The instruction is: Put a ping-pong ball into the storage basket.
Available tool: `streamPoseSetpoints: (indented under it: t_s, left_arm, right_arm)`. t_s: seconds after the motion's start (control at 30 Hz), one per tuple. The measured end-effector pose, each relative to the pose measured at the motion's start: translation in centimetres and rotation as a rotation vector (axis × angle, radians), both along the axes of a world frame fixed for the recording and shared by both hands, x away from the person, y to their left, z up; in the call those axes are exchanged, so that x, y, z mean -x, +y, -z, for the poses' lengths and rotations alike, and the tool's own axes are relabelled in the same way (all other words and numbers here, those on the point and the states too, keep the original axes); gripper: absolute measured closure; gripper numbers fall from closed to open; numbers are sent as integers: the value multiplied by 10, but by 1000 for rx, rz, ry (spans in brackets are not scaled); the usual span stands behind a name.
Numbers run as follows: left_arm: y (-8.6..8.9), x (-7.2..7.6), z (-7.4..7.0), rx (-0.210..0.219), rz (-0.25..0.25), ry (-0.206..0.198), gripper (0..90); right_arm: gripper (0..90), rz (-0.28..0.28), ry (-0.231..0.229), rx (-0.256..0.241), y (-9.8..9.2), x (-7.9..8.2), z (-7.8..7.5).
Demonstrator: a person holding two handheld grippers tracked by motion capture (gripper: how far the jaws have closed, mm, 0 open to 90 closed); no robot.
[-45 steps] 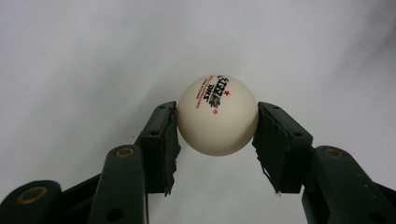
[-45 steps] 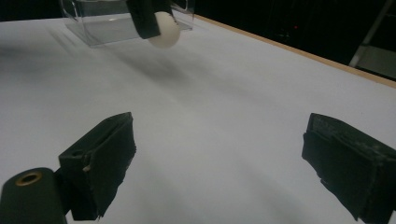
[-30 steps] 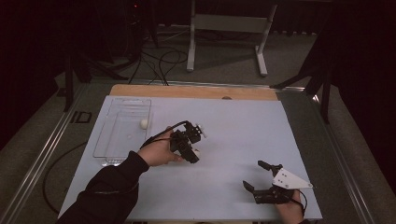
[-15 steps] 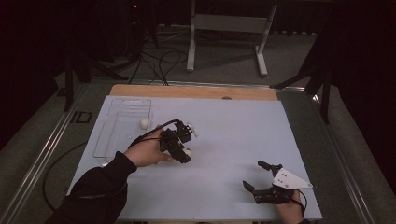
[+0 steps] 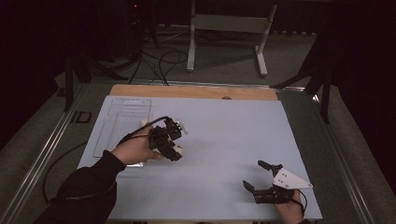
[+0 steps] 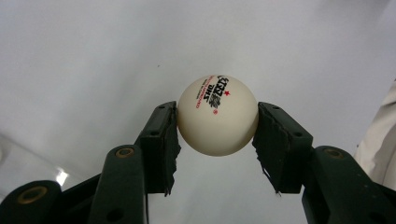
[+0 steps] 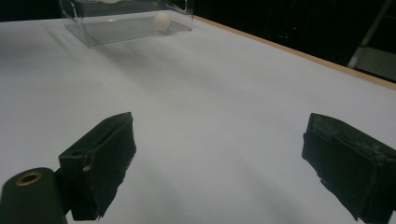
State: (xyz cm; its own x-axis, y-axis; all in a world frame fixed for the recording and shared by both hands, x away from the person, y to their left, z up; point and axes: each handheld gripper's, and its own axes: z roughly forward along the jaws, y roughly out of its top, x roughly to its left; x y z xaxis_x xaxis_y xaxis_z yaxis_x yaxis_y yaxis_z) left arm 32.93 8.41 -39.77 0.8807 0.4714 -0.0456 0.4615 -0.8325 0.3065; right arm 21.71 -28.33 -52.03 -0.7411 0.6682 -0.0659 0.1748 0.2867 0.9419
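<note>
Room: dark all around, cables on the grey floor (image 5: 154, 60) and a metal stand (image 5: 226, 23) beyond the far edge.
Table: pale white-topped table (image 5: 224, 135) with a strip of bare wood along its far side.
Left claw: the left claw (image 6: 217, 140) has its two black jaws pressed on either side of a round white ping-pong ball (image 6: 217, 115) with black lettering and a small red star. In the high view this claw (image 5: 177, 140) sits left of the table's middle, held in the person's left hand (image 5: 135, 150).
Ball: pinched between the pads, above the white surface.
Tray: a clear plastic rectangular tray (image 5: 122, 126) lies just left of that hand; a second small white ball (image 7: 162, 20) rests inside it.
Right claw: the right claw (image 5: 256, 176) waits near the table's near right corner, jaws spread wide, nothing between them.
</note>
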Motion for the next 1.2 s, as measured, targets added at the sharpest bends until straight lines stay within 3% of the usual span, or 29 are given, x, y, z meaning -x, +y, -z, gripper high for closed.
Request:
streamPoseSetpoints:
  t_s: [0.57, 1.2]
  left_arm:
    - [26, 3, -18, 3, -58, -22, 514]
    - [52, -5, -39, 5, -150, -48, 514]
  right_arm:
    - [93, -5, 9, 3, 2, -1, 1]
    - [93, -4, 7, 8, 3, -1, 1]
